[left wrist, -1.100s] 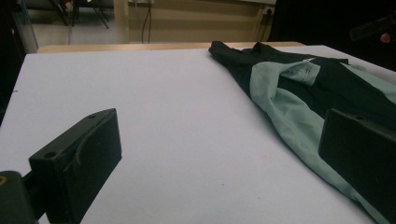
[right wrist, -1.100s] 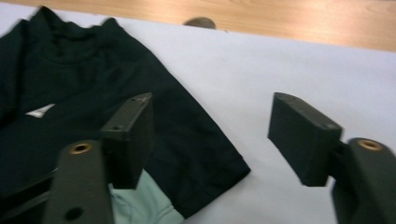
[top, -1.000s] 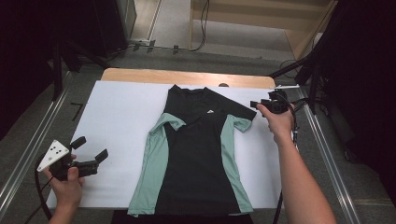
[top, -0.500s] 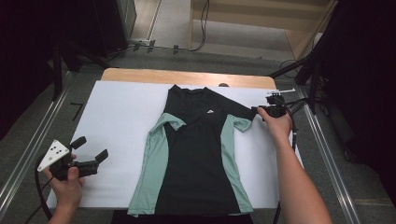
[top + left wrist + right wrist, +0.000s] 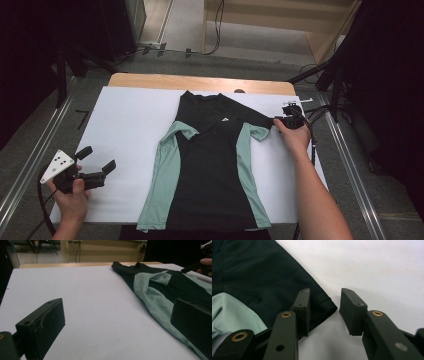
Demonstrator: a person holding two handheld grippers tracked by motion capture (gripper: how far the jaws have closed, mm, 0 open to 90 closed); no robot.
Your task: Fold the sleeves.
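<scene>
On the white tabletop point(image 5: 135, 120) a black shirt point(image 5: 212, 170) with pale green side panels lies spread flat, its collar toward the far edge and its hem at the near edge, a small white logo on the chest. It sits a little right of the middle of the white surface, with both short sleeves laid out to the sides. At the shirt's right sleeve, the right tool point(image 5: 280, 120) is held low by the person's right hand point(image 5: 295, 137); in the right gripper view its jaws stand apart, one over the black cloth of the sleeve and the other over bare white surface, with the sleeve's pointed corner point(image 5: 329, 305) lying in the gap between them, not pinched. A fold of pale green fabric point(image 5: 234, 312) shows at the lower left of that view. Well apart from the shirt, near the front left corner of the tabletop, the left hand point(image 5: 72, 197) holds the left tool point(image 5: 97, 159), with a grey three-cornered plate point(image 5: 56, 166) on top. Its jaws are wide apart with nothing between them, and in the left gripper view they point across the white surface toward the shirt's left side.
</scene>
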